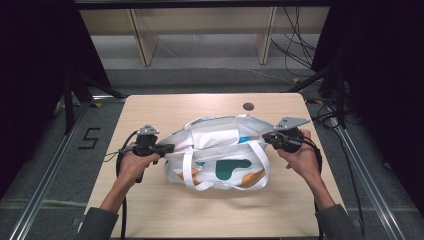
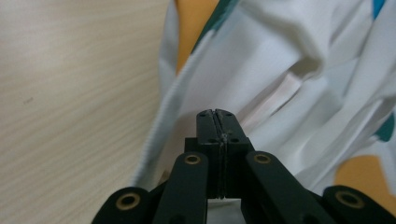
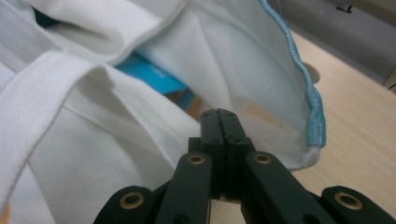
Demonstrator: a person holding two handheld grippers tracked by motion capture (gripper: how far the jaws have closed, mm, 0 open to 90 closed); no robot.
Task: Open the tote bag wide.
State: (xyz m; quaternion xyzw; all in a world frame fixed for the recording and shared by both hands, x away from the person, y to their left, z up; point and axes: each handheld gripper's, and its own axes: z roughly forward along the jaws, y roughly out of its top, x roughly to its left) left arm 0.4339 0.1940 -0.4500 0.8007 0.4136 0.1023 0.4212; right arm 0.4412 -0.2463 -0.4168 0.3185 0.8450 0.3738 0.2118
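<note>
Bag (image 1: 220, 155) on table (image 1: 150, 210), between claws.

- tote bag (image 1: 220, 155): matt woven white cloth, creased, with ribbed webbing handles
- table (image 1: 150, 200): smooth pale wood-grain top
- left gripper (image 2: 217, 122), right gripper (image 3: 220, 122): matt black plastic, brass-coloured rivets

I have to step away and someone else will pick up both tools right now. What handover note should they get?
Left tool: jaws closed, at the left end of the white tote bag; whether fabric is pinched between them cannot be told.
Right tool: jaws closed, at the bag's right end by the blue-stitched edge; a grip on cloth cannot be confirmed either.
The bag lies crumpled on its side mid-table, handles loose toward the person.
Done: both tools brought to opposite ends.
Left: probably securing both ends and pulling the bag out flat; check each grip first.
</note>
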